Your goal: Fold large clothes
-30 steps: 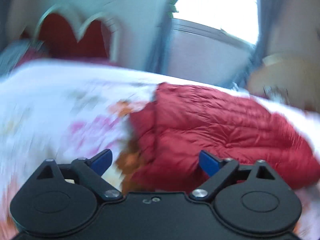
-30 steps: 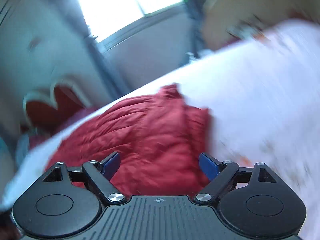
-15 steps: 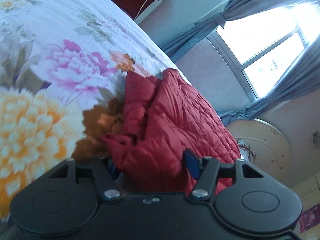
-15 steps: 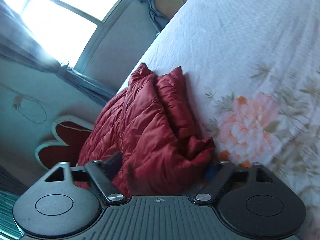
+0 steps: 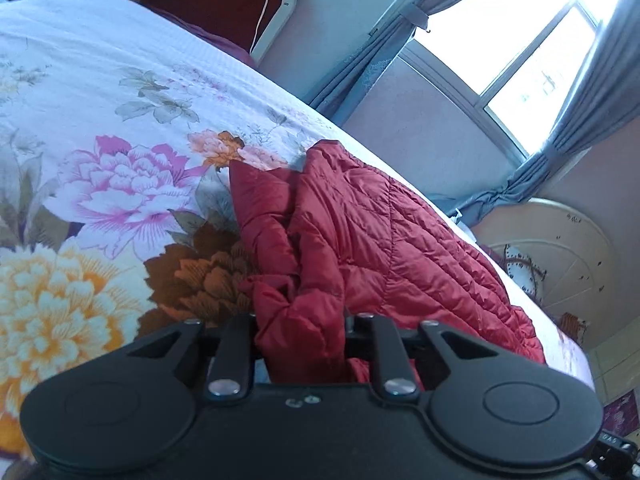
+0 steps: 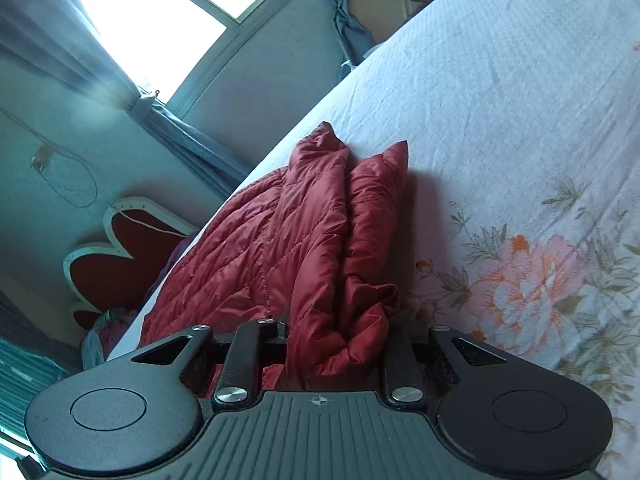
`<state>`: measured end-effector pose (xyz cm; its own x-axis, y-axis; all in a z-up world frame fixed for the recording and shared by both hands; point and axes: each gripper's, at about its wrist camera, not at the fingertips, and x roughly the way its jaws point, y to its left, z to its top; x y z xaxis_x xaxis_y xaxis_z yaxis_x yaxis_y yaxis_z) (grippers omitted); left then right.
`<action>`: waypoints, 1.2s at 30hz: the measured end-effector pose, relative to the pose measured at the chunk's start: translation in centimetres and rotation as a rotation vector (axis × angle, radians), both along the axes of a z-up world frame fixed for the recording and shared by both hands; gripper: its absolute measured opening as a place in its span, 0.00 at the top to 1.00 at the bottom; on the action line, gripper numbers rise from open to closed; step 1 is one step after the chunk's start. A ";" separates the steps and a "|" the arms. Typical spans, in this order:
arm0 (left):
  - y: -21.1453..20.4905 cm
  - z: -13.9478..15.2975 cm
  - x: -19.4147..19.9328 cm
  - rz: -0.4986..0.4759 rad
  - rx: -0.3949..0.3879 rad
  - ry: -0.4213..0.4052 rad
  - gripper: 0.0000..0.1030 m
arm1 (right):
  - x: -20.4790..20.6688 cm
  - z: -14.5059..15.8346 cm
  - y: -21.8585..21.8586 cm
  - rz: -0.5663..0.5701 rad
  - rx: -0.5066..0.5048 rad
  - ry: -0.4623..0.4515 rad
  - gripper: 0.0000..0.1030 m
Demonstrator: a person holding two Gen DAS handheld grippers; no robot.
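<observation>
A red quilted down jacket [image 5: 360, 232] lies crumpled on a white floral bedspread [image 5: 112, 168]. My left gripper [image 5: 300, 332] is shut on a bunched fold at the jacket's near left edge; the fabric hides the fingertips. In the right wrist view the same jacket [image 6: 280, 240] stretches away toward the far side of the bed. My right gripper [image 6: 336, 340] is shut on a bunched fold at its near right edge, and the fingertips are buried in the fabric.
The bedspread [image 6: 500, 120] spreads wide to the right of the jacket. A red heart-shaped headboard [image 6: 120, 252] stands at one end and a cream footboard [image 5: 560, 264] at the other. A window with grey curtains [image 5: 520, 40] is behind the bed.
Both grippers dropped to the jacket's near edge and closed on its fabric. A second ago both were open above the bed; now the blue pads are buried in red folds.
</observation>
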<state>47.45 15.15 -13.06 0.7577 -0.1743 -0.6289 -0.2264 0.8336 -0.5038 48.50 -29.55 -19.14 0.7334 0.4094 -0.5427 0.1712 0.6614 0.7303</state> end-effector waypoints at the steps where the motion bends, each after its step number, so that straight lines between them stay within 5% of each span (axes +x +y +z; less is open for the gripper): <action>1: -0.1 0.1 -0.3 -0.004 0.007 0.002 0.82 | -0.4 0.2 -0.1 0.005 -0.005 -0.004 0.81; 16: -0.4 0.3 -3.3 -0.028 0.045 -0.012 0.82 | -9.3 1.5 -2.6 0.044 -0.032 -0.012 0.81; 36: -1.2 -0.8 -19.1 -0.016 0.023 -0.043 0.82 | -23.6 1.6 -4.8 0.076 -0.050 -0.007 0.81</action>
